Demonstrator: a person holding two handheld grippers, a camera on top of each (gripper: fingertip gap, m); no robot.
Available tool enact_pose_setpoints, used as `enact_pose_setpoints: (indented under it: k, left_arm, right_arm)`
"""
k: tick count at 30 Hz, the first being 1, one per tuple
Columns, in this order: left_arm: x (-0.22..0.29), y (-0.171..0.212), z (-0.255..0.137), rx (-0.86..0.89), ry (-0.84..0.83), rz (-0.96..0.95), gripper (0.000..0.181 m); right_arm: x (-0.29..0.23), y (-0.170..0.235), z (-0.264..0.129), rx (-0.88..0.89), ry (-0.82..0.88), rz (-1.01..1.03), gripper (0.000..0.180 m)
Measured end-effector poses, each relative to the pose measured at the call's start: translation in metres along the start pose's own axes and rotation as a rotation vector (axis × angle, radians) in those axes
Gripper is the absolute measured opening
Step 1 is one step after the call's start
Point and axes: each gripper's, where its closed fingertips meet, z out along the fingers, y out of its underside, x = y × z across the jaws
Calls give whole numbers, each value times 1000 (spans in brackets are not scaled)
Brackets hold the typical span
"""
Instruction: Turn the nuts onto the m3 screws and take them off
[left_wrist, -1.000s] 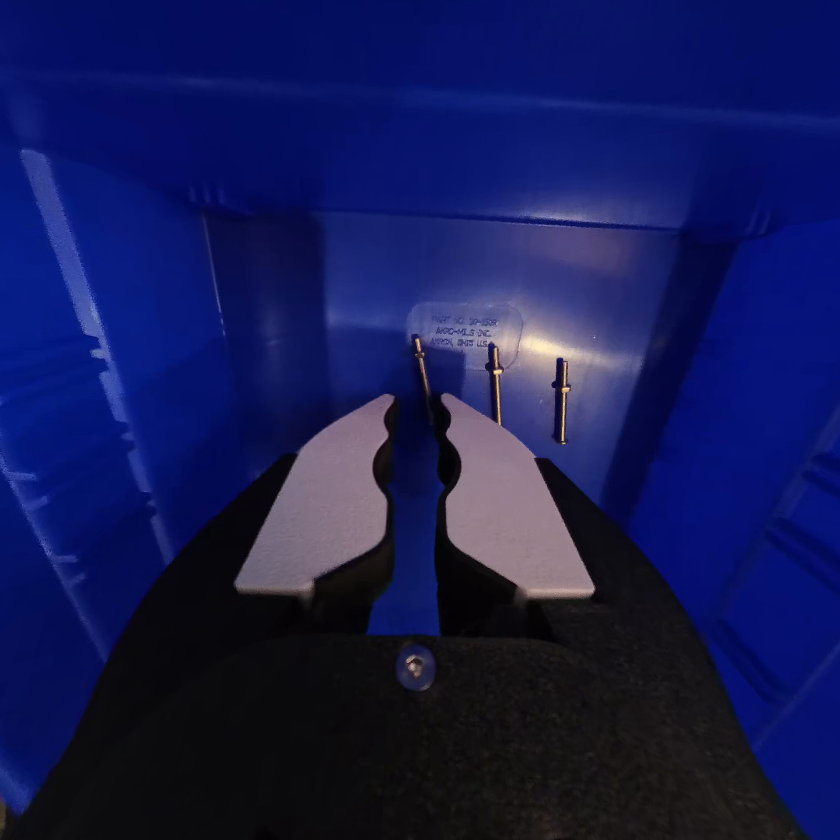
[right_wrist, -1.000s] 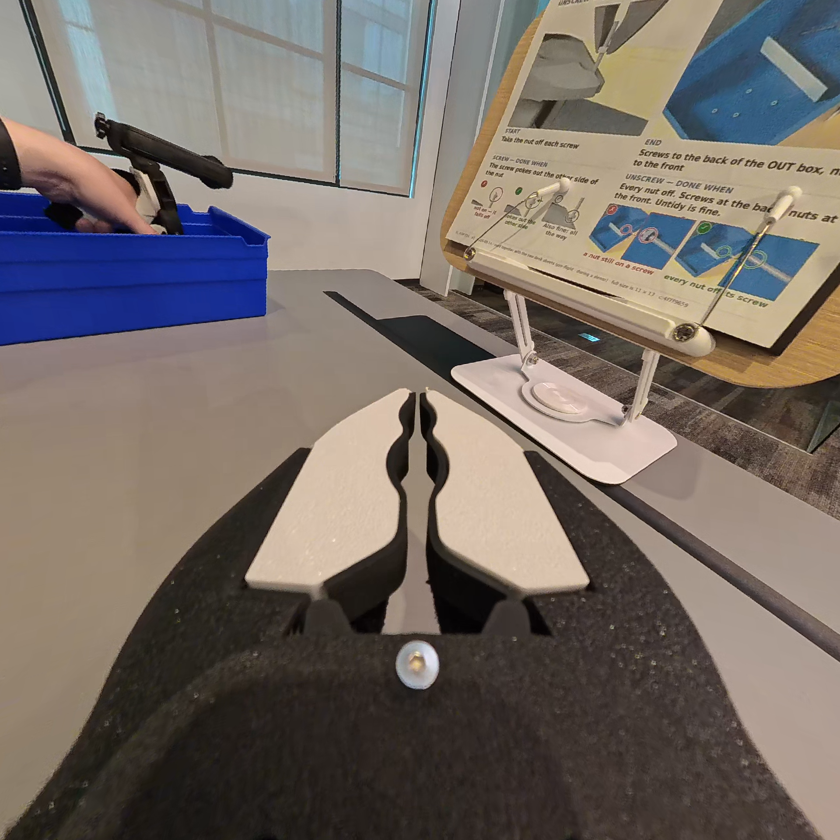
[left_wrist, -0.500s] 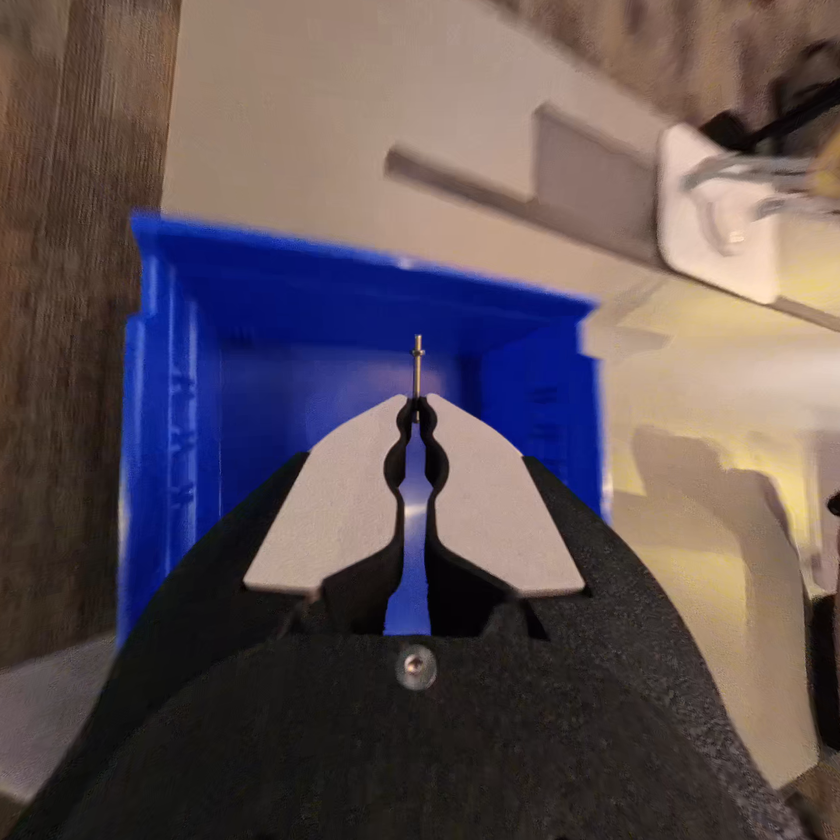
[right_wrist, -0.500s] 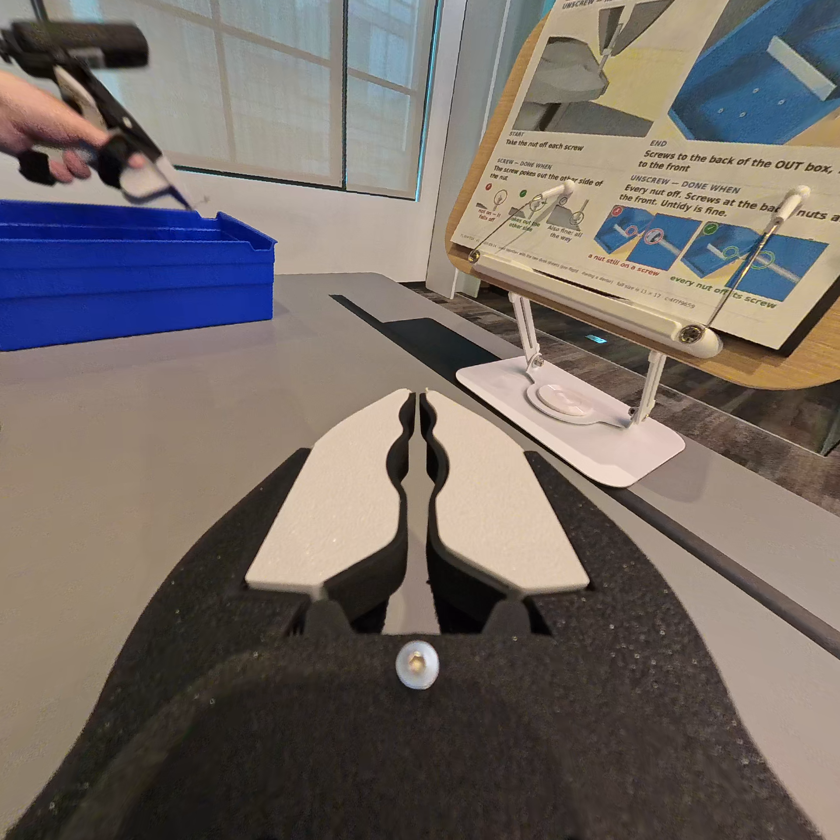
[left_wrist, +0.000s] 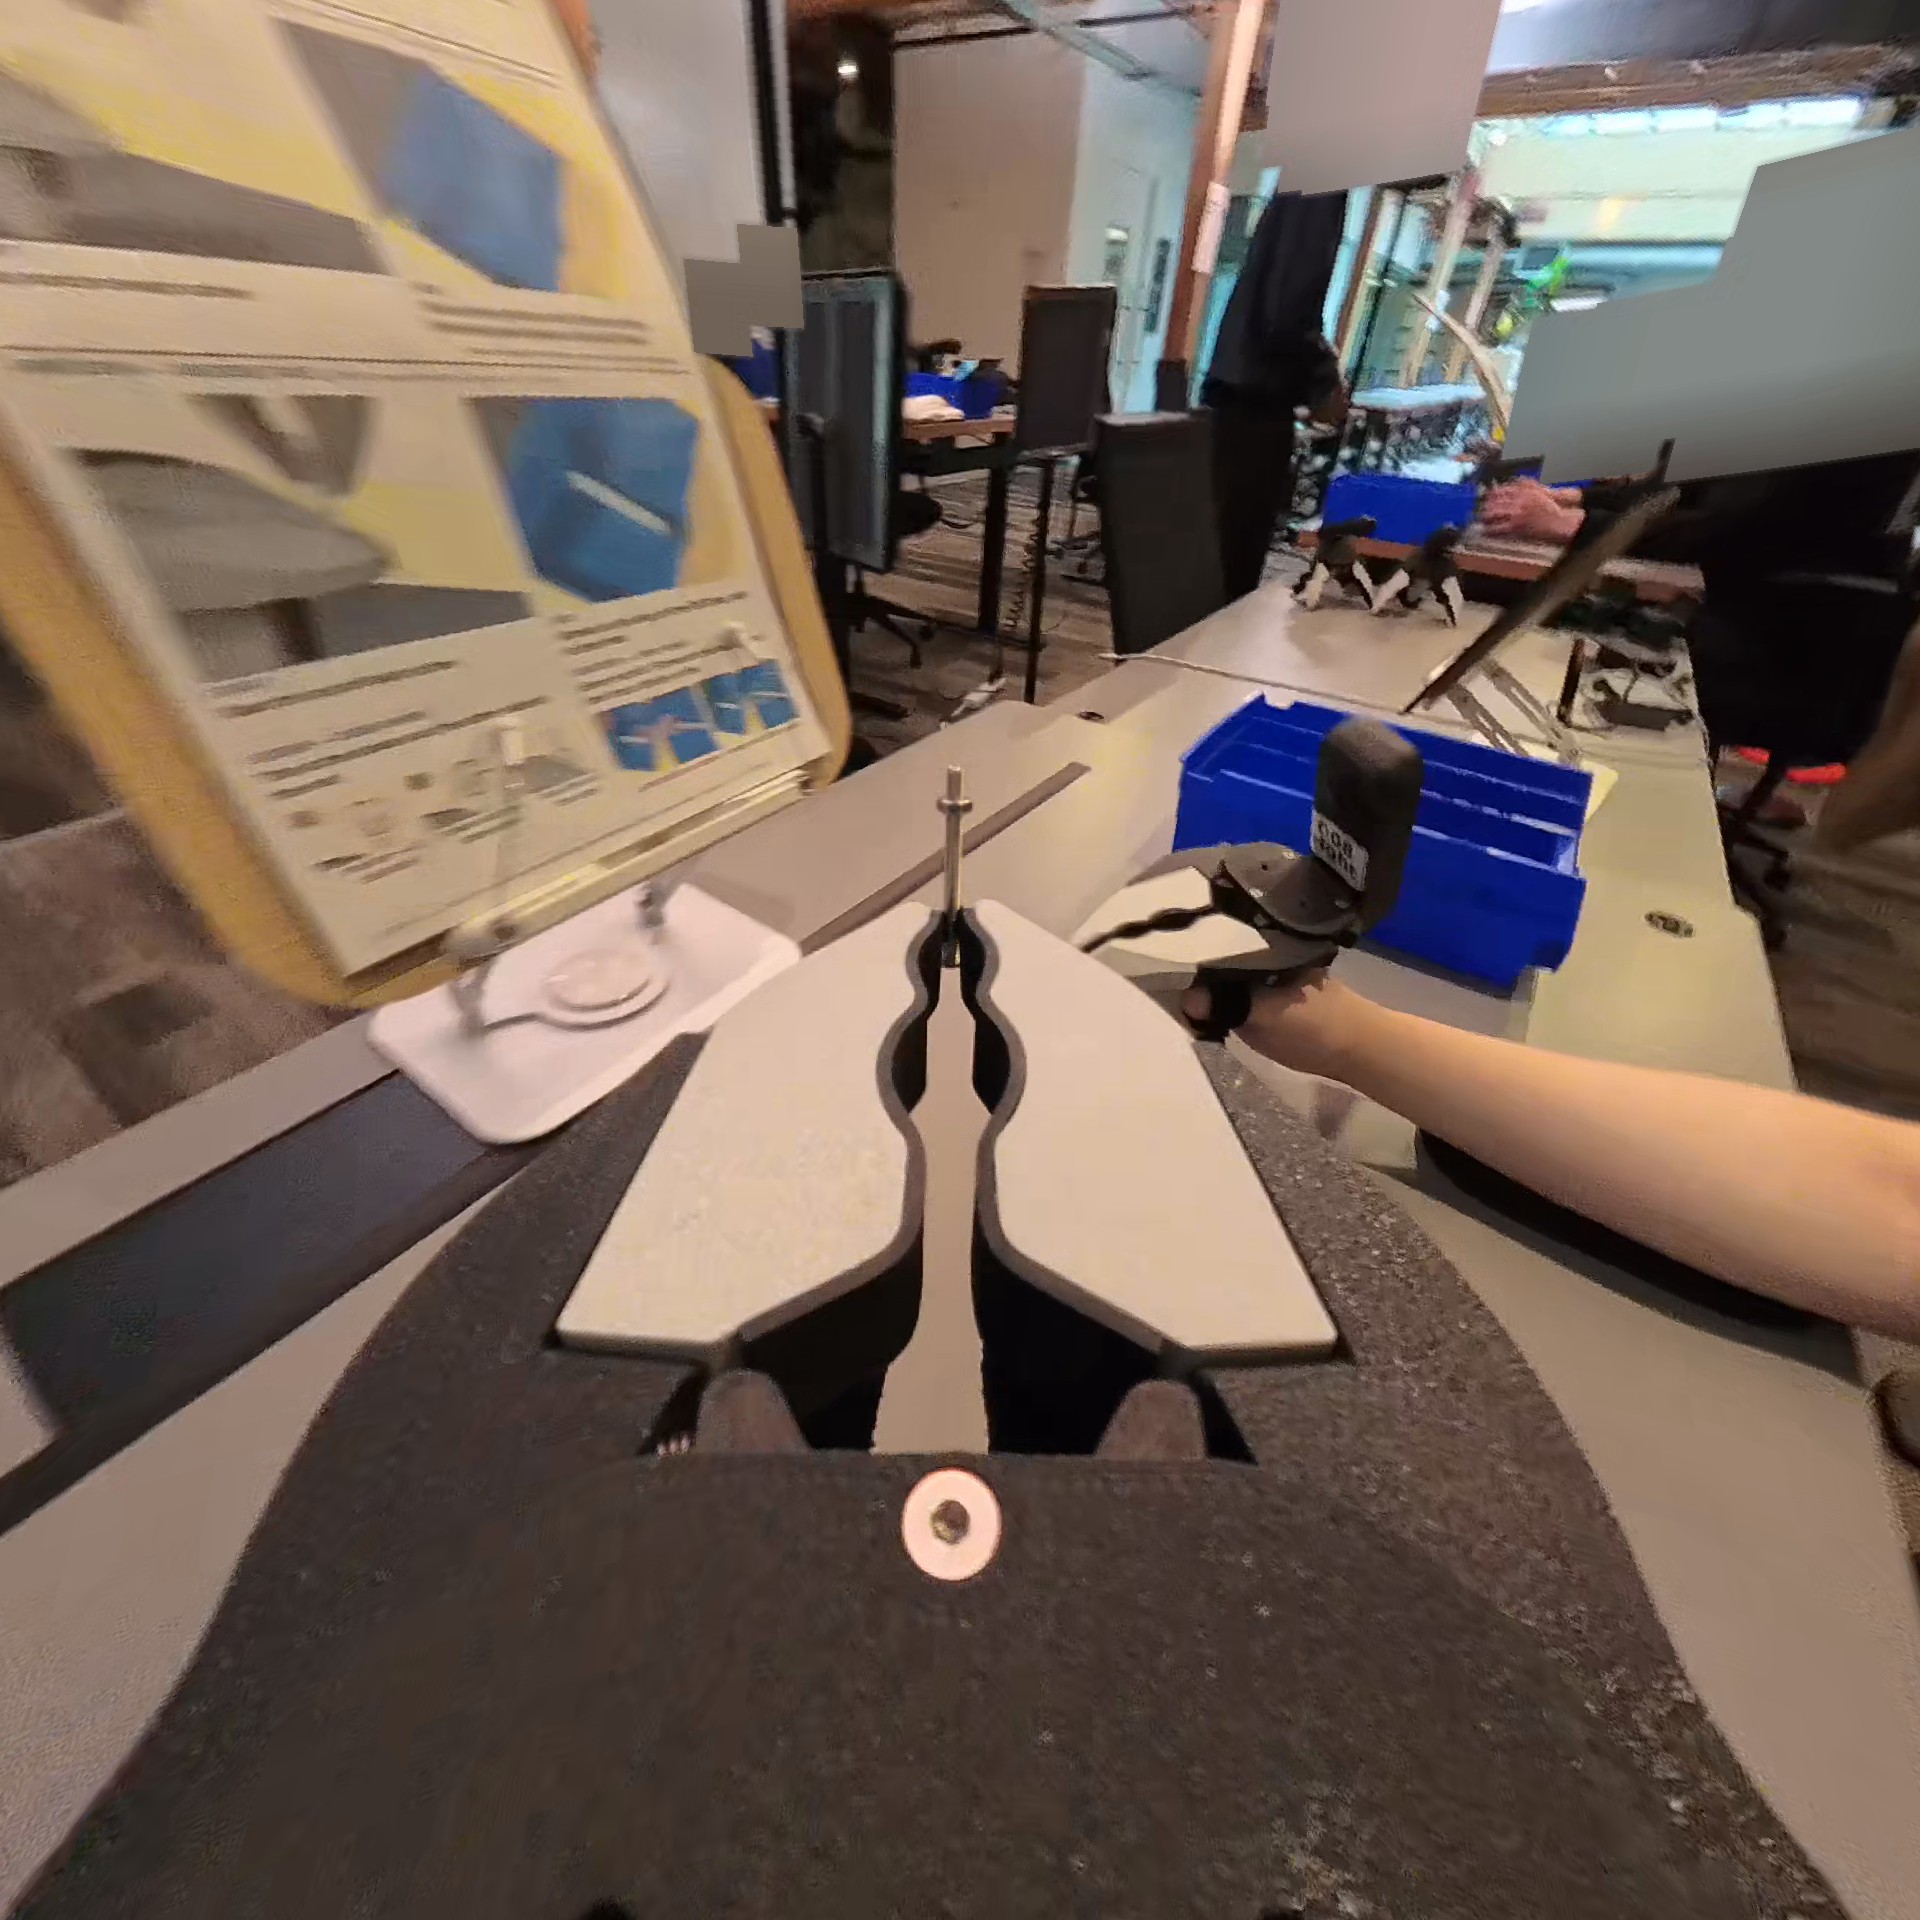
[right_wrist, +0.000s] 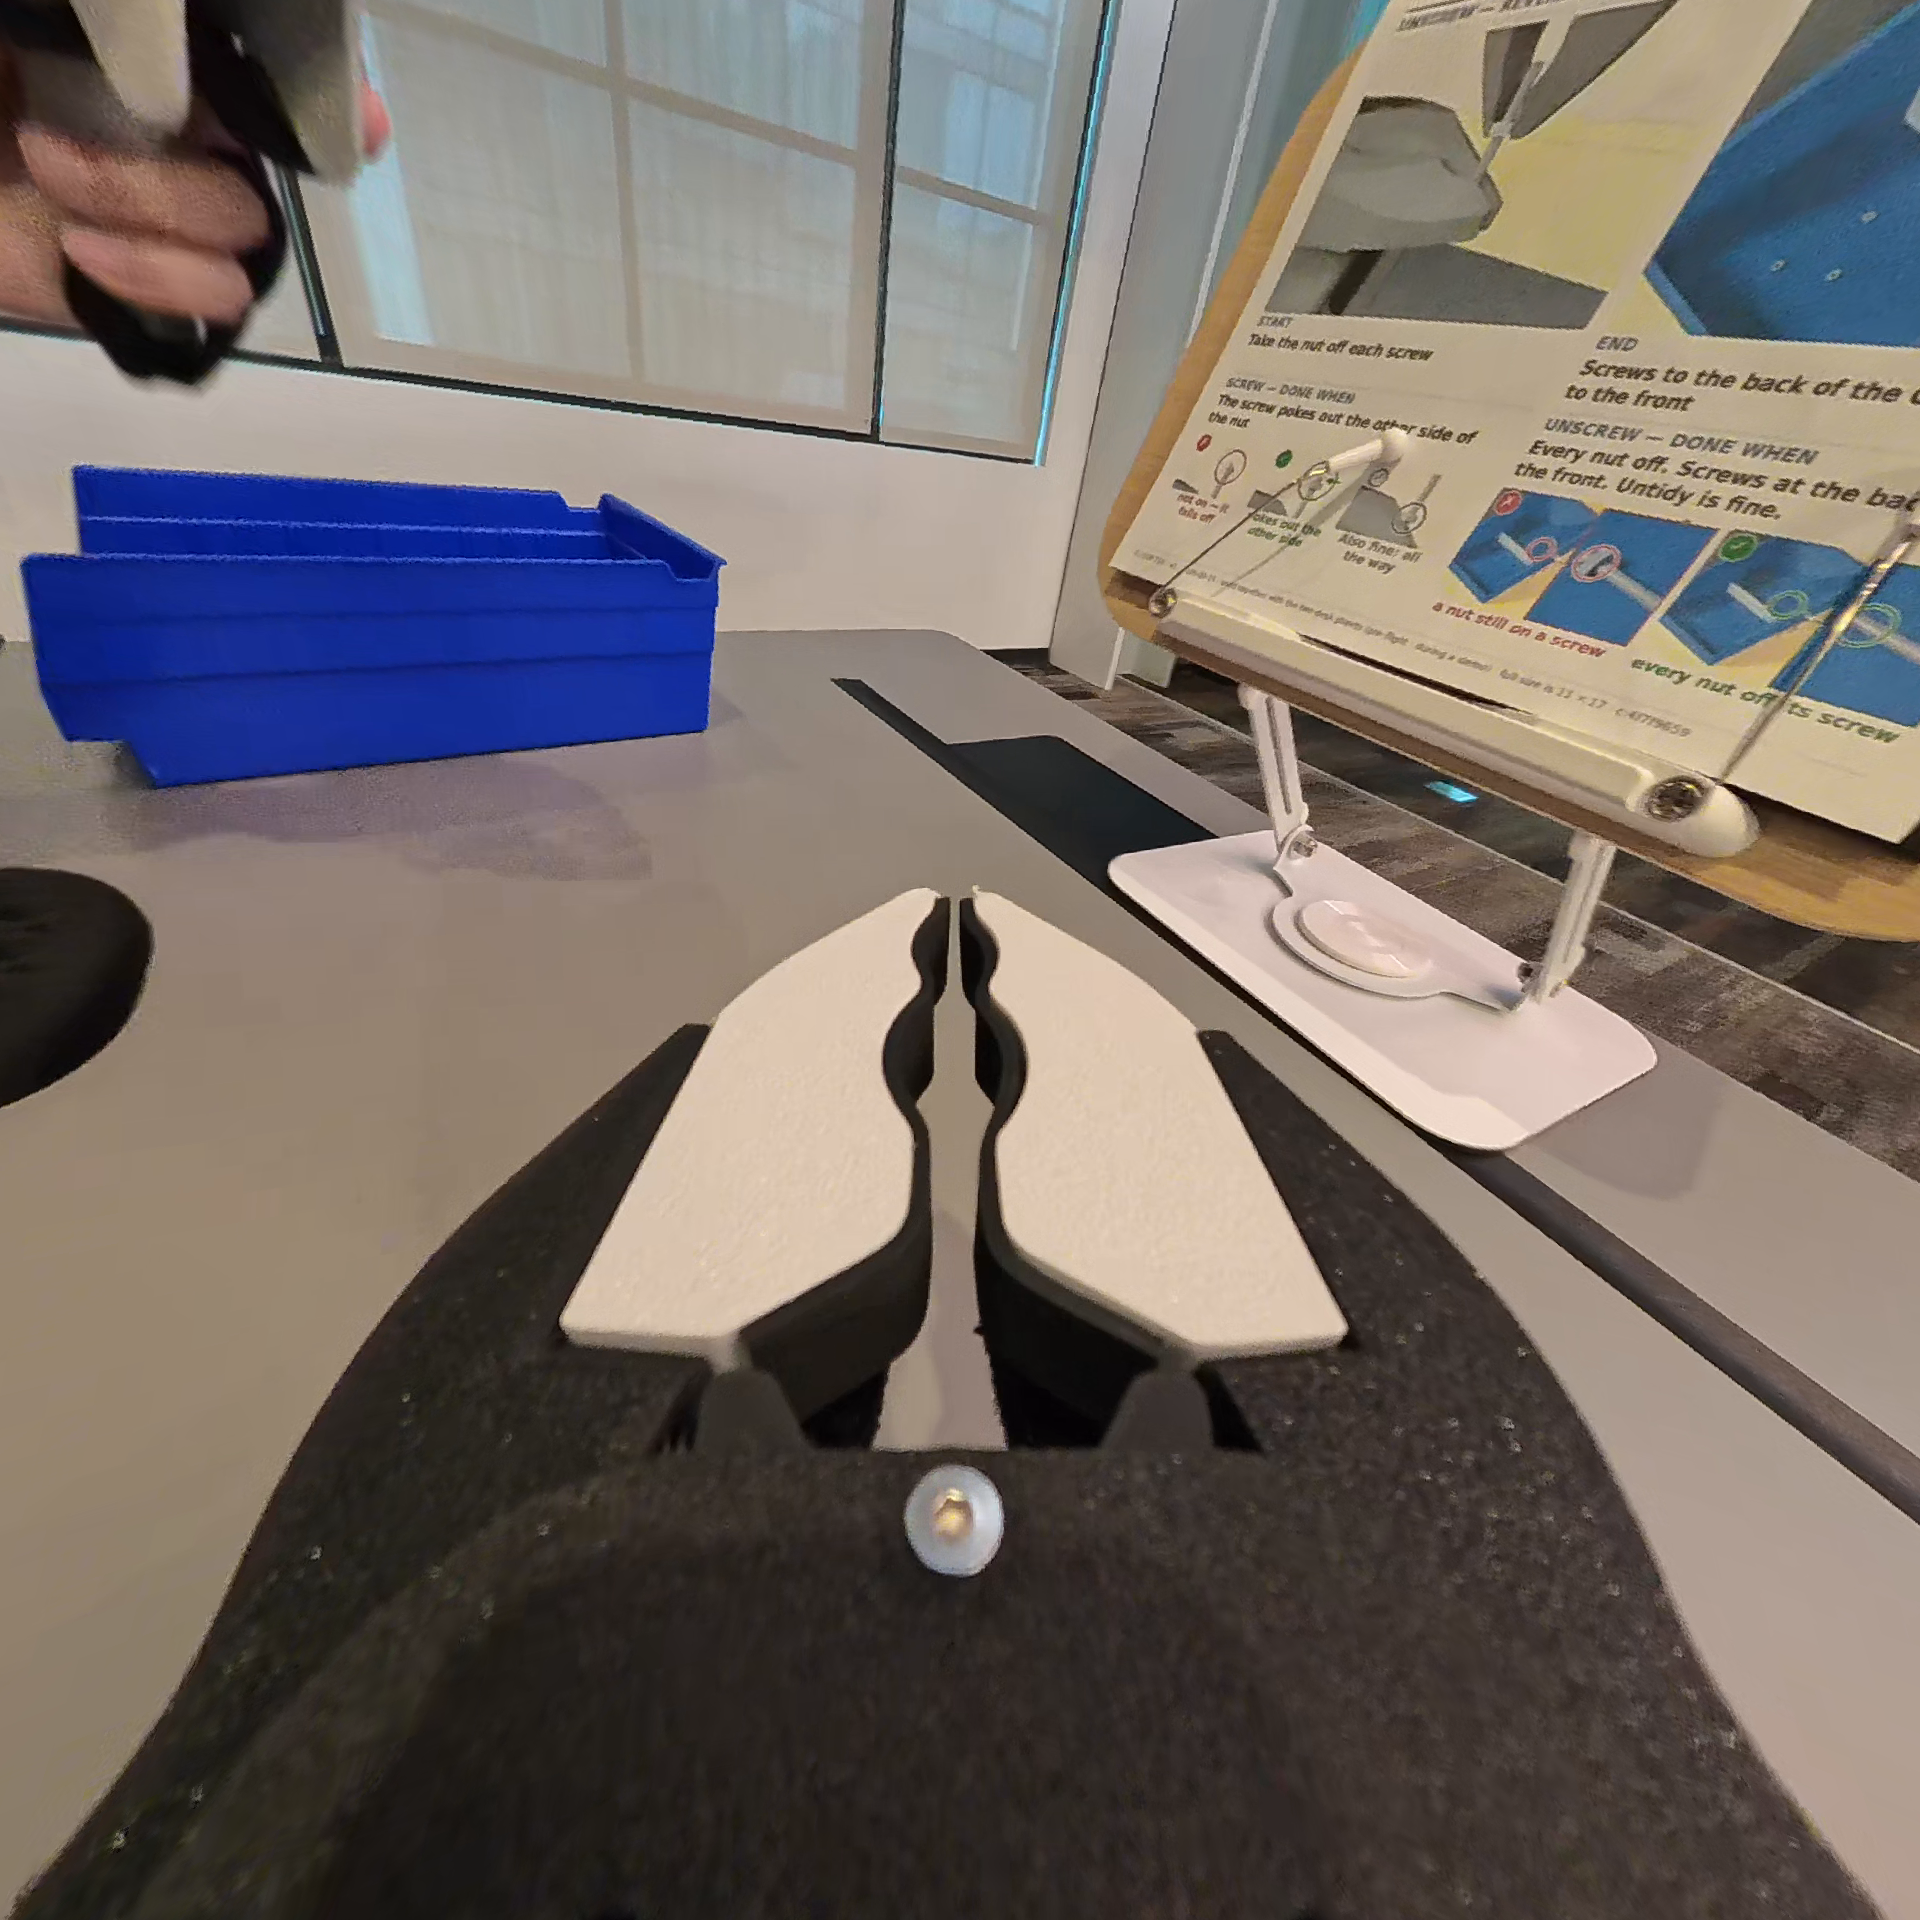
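My left gripper (left_wrist: 952, 914) is shut on a thin metal screw (left_wrist: 953, 862) that sticks out past the fingertips, with a small nut (left_wrist: 953, 803) near its far end. It is held up in the air over the grey table (left_wrist: 1143, 727). My right gripper (right_wrist: 956, 899) is shut and empty, low over the table; it also shows in the left wrist view (left_wrist: 1174, 925), held by a hand. The left gripper shows blurred at the top left of the right wrist view (right_wrist: 156, 125).
An instruction sheet on a white stand (right_wrist: 1382, 997) stands at the table's right edge, also in the left wrist view (left_wrist: 582, 997). A blue bin (right_wrist: 374, 623) sits at the far left; another blue bin (left_wrist: 1455, 831) lies behind the right gripper. My hands' fingertips stand some 25 cm from each other.
My left gripper closed on a screw inside the blue bin, lifted it out and swung round toward the right gripper. The right gripper has barely moved.
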Motion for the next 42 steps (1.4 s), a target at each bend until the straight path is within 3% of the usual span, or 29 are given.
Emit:
enact_pose_setpoints:
  k: [6,11,16,21,25,42]
  left_arm:
    - [57,63,107,-42,131,-24,2]
    - [80,100,150,5,223,-22,2]
    - [72,117,149,65,262,-89,2]
    - [65,119,142,87,281,-143,2]
    - [69,118,140,88,308,-141,2]
    - [75,118,137,84,350,-147,2]
  right_arm:
    - [13,-13,-25,67,0,74,1]
    - [25,-33,-47,199,-13,176,3]
    - [19,-50,-54,299,-128,280,6]
    - [-16,-41,-28,219,-250,270,18]
    - [-32,-31,-10,158,-265,250,17]
    - [-39,-24,-4,132,-333,338,12]
